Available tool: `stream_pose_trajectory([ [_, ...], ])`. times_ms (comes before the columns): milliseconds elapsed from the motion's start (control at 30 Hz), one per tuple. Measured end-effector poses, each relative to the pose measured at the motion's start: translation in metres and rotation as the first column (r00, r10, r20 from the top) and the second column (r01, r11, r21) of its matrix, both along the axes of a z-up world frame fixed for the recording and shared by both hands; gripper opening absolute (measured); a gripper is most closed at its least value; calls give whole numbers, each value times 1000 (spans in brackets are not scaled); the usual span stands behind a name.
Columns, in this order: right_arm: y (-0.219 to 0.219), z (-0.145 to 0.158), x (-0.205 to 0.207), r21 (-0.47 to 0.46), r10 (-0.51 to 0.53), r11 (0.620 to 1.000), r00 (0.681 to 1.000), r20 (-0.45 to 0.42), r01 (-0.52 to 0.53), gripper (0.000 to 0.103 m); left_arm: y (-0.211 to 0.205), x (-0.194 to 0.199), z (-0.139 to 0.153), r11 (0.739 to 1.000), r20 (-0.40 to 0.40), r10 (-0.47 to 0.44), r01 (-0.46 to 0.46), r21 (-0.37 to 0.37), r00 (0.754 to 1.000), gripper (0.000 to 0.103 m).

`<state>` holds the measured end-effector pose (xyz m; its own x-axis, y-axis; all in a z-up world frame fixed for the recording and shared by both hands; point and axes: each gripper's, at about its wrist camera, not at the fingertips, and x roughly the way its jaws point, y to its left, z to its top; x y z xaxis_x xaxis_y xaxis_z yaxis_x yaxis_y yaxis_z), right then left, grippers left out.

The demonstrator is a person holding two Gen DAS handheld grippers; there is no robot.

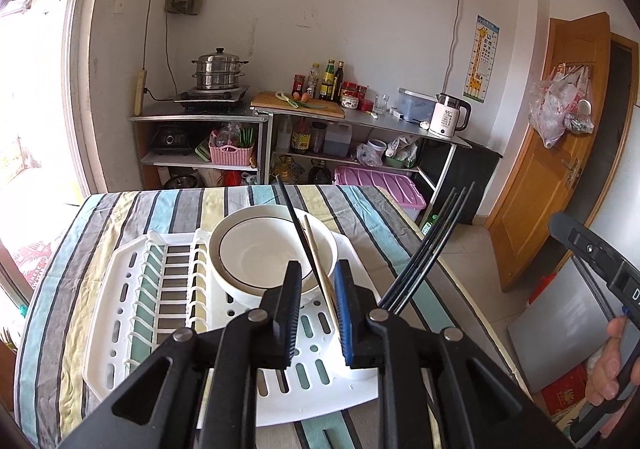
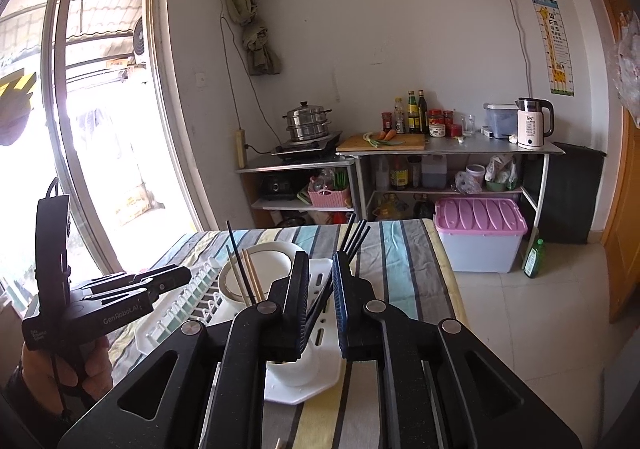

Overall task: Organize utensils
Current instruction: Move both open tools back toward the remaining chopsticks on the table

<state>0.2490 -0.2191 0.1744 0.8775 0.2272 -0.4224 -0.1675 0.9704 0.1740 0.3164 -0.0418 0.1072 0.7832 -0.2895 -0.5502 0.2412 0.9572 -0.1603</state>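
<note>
A white dish rack (image 1: 120, 289) lies on the striped table with a white bowl (image 1: 256, 249) in it. My left gripper (image 1: 316, 303) is open above the rack; a black chopstick (image 1: 294, 225) and a wooden chopstick (image 1: 318, 265) rise between its fingers from a white cup (image 1: 360, 371) below. A bundle of black chopsticks (image 1: 432, 245) leans right of it. My right gripper (image 2: 320, 297) is open with those black chopsticks (image 2: 354, 239) between its fingers, above the white cup (image 2: 294, 371). The left gripper (image 2: 132, 289) shows at left with chopsticks (image 2: 244, 277) beyond it.
The striped tablecloth (image 1: 60, 289) covers the table; its right edge drops to a tiled floor. Behind stand metal shelves with a steamer pot (image 1: 218, 69), bottles, a cutting board and a kettle (image 1: 448, 115). A pink-lidded bin (image 2: 478, 233) sits on the floor.
</note>
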Motion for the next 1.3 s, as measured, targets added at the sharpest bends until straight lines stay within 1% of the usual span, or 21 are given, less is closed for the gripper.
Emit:
stream_pose_trajectory([
  [233, -3, -19, -42, 19, 16, 1000, 1000, -19, -15, 12, 18, -48, -18, 1000, -5, 11, -11, 10, 1000, 18],
  [467, 2, -41, -78, 16, 35, 999, 998, -61, -34, 12, 28, -89, -49, 1000, -51, 23, -24, -1, 998, 18],
  [633, 8, -58, -93, 12, 51, 999, 994, -99, -50, 12, 26, -111, -70, 1000, -94, 12, -11, 13, 995, 18],
  [933, 30, -99, -88, -4, 97, 995, 974, -204, -100, 12, 24, -128, -97, 1000, -147, -4, 6, 10, 989, 18],
  [1167, 55, -135, -67, -43, 131, 987, 939, -319, -153, 12, 29, -119, -109, 1000, -183, -2, 3, 6, 983, 18],
  [1300, 65, -154, -55, -57, 137, 984, 917, -375, -170, 12, 29, -111, -115, 1000, -202, 5, -2, 19, 979, 22],
])
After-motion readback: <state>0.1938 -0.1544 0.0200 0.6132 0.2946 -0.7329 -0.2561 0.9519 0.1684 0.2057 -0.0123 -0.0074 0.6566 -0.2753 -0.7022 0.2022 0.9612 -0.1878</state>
